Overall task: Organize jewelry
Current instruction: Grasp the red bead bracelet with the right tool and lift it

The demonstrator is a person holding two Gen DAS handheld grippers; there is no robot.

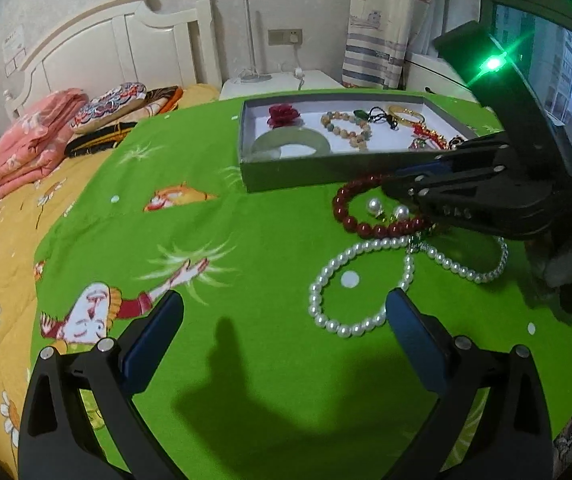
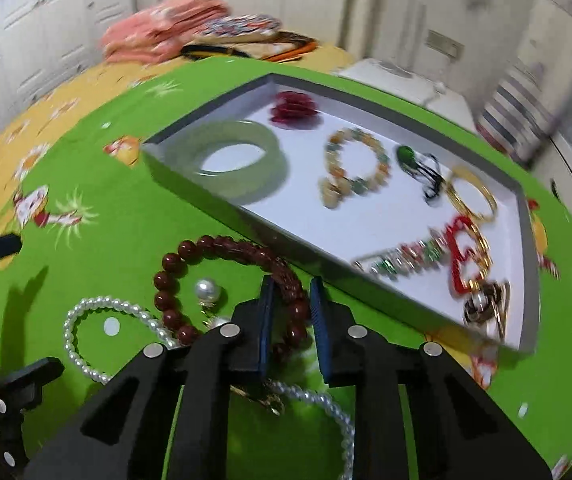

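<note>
A dark red bead bracelet (image 1: 356, 216) (image 2: 221, 246) lies on the green cloth in front of the grey jewelry box (image 1: 306, 174) (image 2: 528, 280). My right gripper (image 2: 290, 284) (image 1: 390, 188) has its fingers closed around the bracelet's right side. Two pearl earrings (image 1: 376, 205) (image 2: 207, 290) lie inside the bracelet's loop. A white pearl necklace (image 1: 350, 280) (image 2: 85, 312) lies just in front. My left gripper (image 1: 286, 308) is open and empty, low over the cloth near the necklace. The box holds a jade bangle (image 2: 225, 160), a red flower (image 2: 294, 108), a bead bracelet (image 2: 354, 168), a gold bangle (image 2: 472, 194) and other pieces.
The green cloth (image 1: 205, 240) covers a yellow bed with folded pink bedding (image 1: 33, 136) near the headboard. A white nightstand (image 1: 281, 80) and a curtain (image 1: 382, 20) stand behind the box.
</note>
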